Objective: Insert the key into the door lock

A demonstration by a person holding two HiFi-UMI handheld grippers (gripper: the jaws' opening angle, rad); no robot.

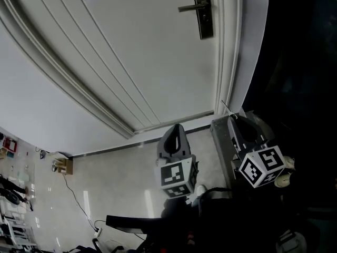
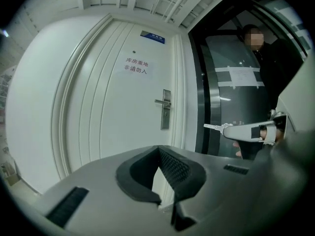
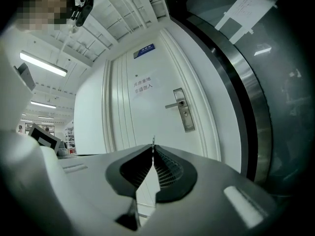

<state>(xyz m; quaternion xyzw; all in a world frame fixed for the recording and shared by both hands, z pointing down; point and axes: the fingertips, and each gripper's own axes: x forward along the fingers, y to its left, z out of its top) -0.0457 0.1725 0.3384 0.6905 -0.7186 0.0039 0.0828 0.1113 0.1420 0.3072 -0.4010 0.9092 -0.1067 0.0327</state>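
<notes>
Two tongs, both together. Our right tongs [image 3: 153,150] pinch the key [image 3: 153,141], mostly hidden between them; our left tongs [image 2: 158,150] hold nothing.

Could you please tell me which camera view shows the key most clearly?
The left gripper view: the key appears side-on, projecting from the right hand-held gripper. The right gripper view shows it only edge-on, pinched between the jaws. The head view shows just a faint sliver.

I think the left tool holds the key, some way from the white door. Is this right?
Not quite: the right tool holds the key, some way from the white door. The right gripper view shows the key's tip between that tool's shut jaws.
</notes>
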